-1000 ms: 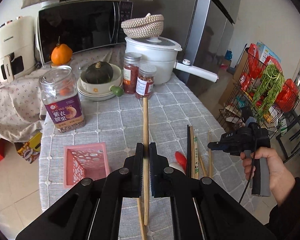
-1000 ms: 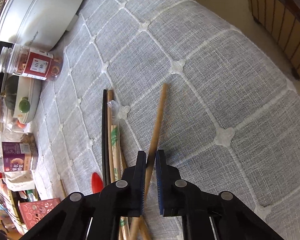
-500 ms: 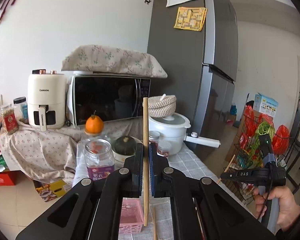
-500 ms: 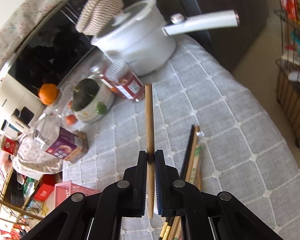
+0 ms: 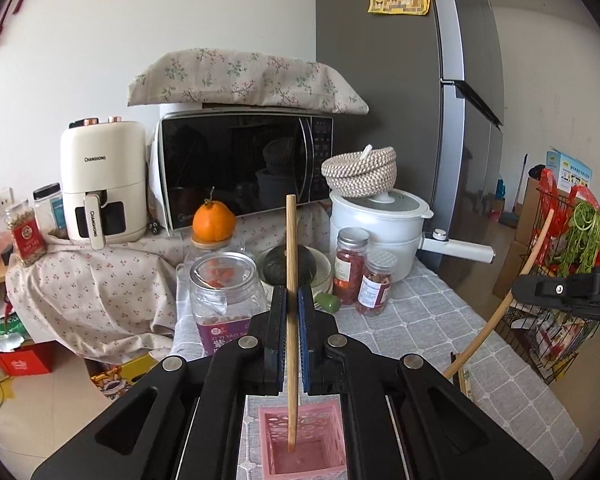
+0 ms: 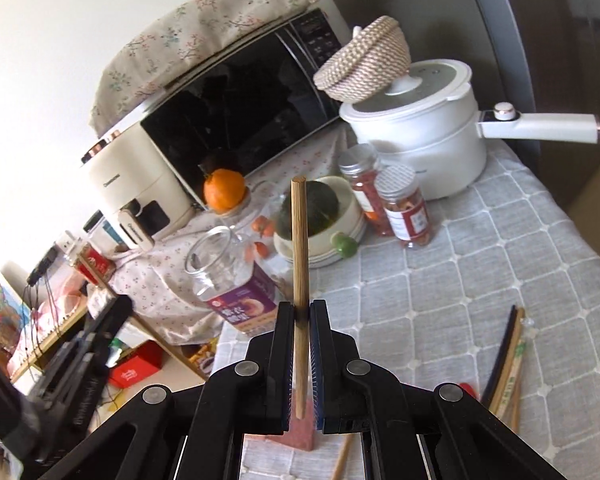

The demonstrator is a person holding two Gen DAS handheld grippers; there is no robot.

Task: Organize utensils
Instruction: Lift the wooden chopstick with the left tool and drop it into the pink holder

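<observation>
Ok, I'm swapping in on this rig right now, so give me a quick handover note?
Left gripper: shut on a wooden chopstick, upright, lower end inside the pink basket.
Right gripper: shut on a second chopstick, raised above the table.
Done: nothing released in the basket yet.
Left: drop both, then collect the loose chopsticks and the red item beside them.

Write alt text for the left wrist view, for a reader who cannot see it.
The left gripper is shut on an upright wooden chopstick whose lower end hangs inside a pink basket on the grey checked tablecloth. Behind stand jars, a white pot and a microwave.
</observation>
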